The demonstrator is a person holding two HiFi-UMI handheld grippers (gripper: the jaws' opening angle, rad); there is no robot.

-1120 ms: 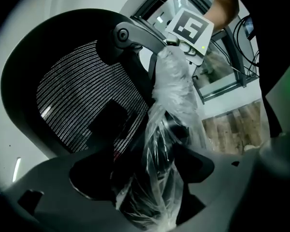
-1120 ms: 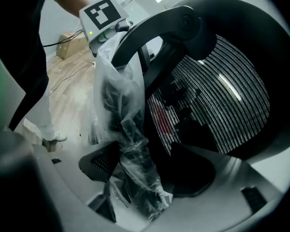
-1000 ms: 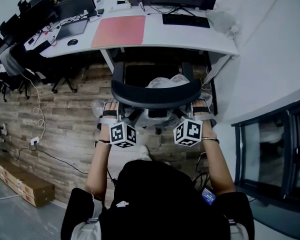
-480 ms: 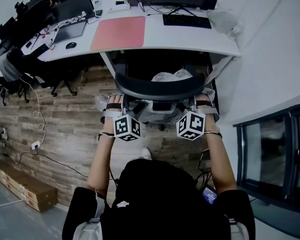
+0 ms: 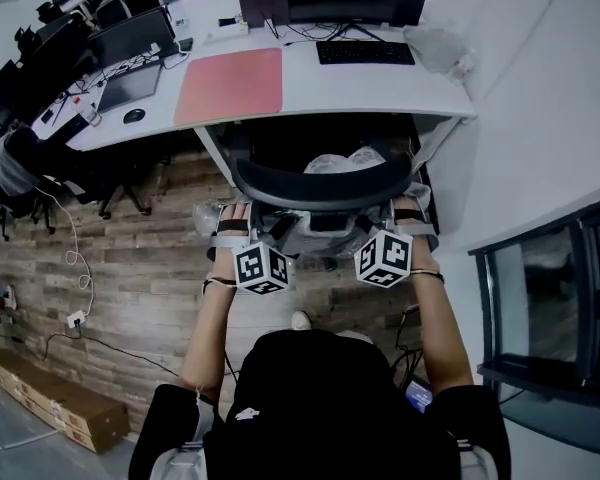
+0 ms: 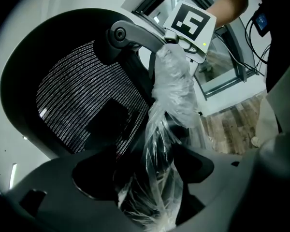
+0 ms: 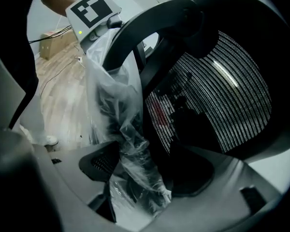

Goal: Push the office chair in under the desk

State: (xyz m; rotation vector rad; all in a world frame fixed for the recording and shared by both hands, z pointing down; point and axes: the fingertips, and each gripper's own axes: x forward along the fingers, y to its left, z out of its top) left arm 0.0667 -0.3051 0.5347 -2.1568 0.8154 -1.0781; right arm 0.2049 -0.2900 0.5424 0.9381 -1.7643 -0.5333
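The black mesh-backed office chair (image 5: 318, 182) stands with its seat partly under the white desk (image 5: 400, 83). The left gripper (image 6: 150, 175) and right gripper (image 7: 145, 173) each clamp a clear-plastic-wrapped chair arm (image 6: 171, 88), one on each side, probably so the push runs square.

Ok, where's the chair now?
In the head view the office chair sits in the middle, its seat partly under the white desk and its curved back just ahead of the left tongs and right tongs.
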